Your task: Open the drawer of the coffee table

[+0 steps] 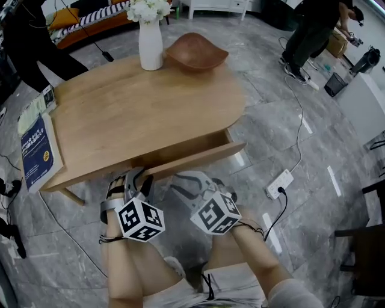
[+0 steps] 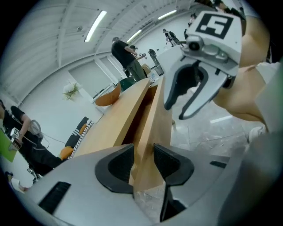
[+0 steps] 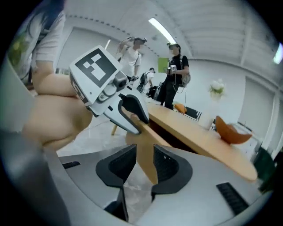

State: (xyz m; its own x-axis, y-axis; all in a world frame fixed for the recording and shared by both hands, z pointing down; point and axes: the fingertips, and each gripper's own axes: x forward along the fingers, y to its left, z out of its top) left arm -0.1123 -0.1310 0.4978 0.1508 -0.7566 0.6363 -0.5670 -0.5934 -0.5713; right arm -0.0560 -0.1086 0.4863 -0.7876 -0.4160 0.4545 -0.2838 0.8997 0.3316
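Left gripper (image 2: 142, 159): jaws closed on the drawer front (image 2: 160, 119), one pad on each face of the panel. Right gripper (image 3: 143, 161): jaws closed on the same panel near its lower corner; the wood fills the gap between the pads. The two grippers sit side by side on the panel.

Drawer front is a plain light-wood board with no handle showing, the same tone as the counter (image 1: 150, 114). The drawer hangs under the counter's near long edge, pulled out a little and more at its right end, so a dark wedge shows behind the board. I cannot tell what is in the drawer.

On the counter's far side: white vase (image 1: 151, 42) holding white flowers (image 1: 148, 9), touching or just beside a brown wooden bowl (image 1: 195, 53) showing bare wood inside. Left end: blue-covered book (image 1: 37, 150).
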